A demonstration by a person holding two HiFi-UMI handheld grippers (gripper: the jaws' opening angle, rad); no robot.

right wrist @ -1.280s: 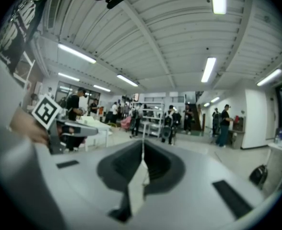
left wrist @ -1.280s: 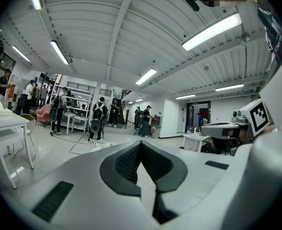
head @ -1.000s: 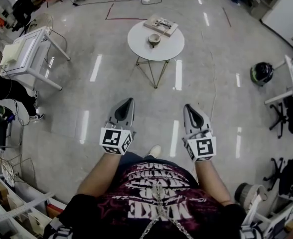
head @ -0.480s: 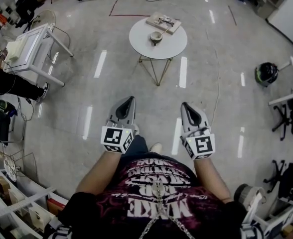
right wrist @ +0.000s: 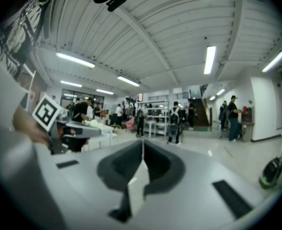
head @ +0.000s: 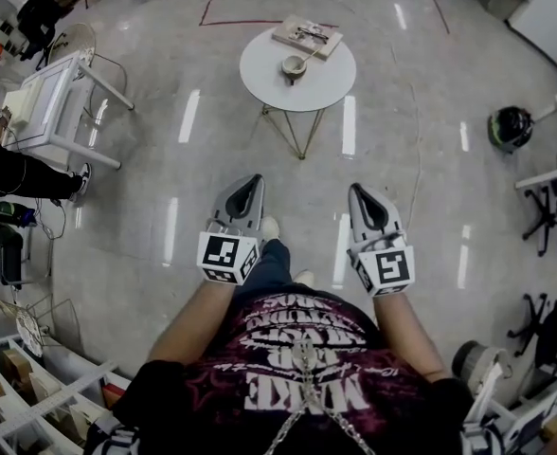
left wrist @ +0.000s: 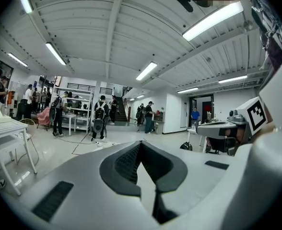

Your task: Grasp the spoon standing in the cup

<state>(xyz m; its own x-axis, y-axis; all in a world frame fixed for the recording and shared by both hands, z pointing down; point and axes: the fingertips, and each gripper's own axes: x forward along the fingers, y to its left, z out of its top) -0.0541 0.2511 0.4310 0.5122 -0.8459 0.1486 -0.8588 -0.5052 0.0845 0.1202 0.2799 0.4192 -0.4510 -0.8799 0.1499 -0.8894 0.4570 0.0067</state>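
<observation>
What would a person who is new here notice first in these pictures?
The left tool and right tool, both shut and empty, stand out low in the head view. Beyond them, a round white table carries a cup and a wooden board.

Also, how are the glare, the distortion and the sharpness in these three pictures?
Head view: long white glare streaks from ceiling lights on the glossy floor; strong fisheye bending at the edges; the cup on the round table is small, with little detail. Left gripper view: one very bright ceiling lamp, dark round vignette at the corners. Right gripper view: slightly blurred overall, same vignette.
</observation>
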